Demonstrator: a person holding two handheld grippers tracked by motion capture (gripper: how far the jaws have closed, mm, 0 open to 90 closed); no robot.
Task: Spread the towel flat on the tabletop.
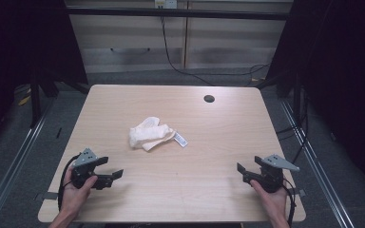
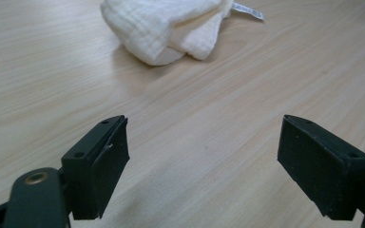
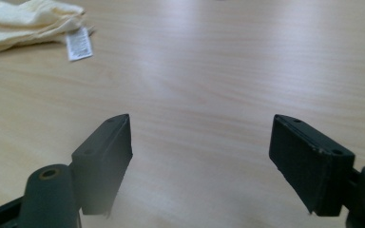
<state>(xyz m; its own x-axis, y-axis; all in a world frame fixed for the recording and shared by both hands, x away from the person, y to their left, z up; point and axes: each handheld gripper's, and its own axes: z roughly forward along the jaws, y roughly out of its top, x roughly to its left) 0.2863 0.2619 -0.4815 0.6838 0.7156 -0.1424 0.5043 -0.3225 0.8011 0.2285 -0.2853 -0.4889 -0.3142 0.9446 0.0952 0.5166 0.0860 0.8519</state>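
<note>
Each black hand-held gripper (image 1: 112, 168) carries a grey three-cornered plate (image 1: 86, 156) and black cable (image 1: 62, 183).

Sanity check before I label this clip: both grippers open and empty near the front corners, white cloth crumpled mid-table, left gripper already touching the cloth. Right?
Not quite. The left gripper is not touching the cloth; bare table lies between them, as the high view and the left gripper view show. The rest holds: the left and the right gripper are open and empty near the front corners, and the cloth sits crumpled mid-table.
</note>
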